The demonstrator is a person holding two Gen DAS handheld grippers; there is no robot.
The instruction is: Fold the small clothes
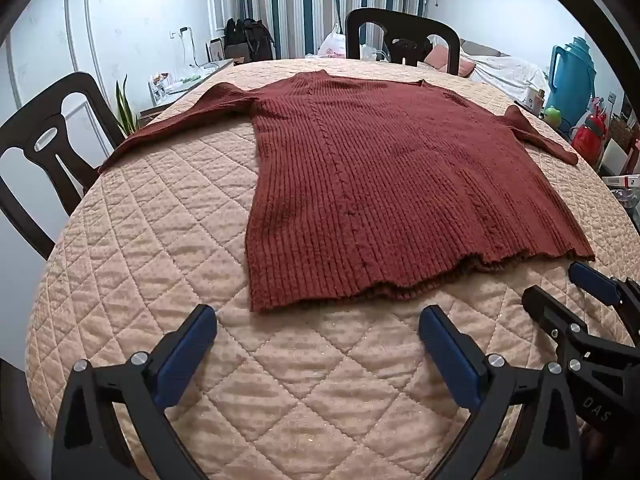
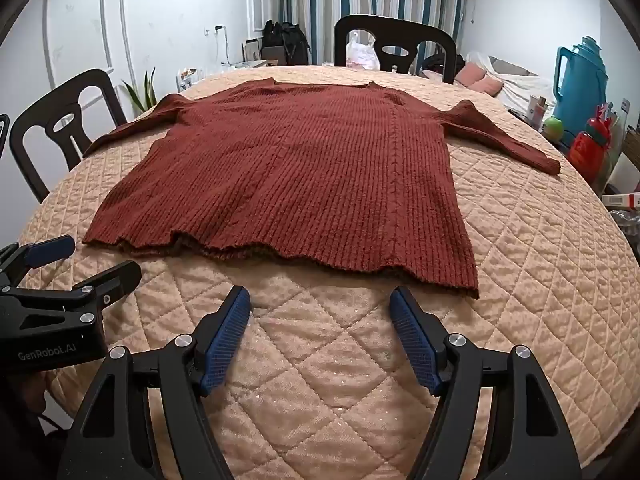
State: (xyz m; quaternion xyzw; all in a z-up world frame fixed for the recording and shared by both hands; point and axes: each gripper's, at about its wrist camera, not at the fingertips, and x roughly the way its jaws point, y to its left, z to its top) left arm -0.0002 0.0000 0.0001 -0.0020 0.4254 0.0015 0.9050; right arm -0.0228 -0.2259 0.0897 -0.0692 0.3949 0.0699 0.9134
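Now the rust sweater lies flat mid-frame on the quilted table, sleeves spread for folding; left gripper and right gripper hover apart, empty, near its hem.

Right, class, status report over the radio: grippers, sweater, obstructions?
Left gripper open, right gripper open, both short of the hem. Red sweater flat on quilted table, sleeves spread, unfolded. Nothing in the way.

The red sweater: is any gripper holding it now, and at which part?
Nothing is held. The left gripper and right gripper are open, short of the hem of the sweater.
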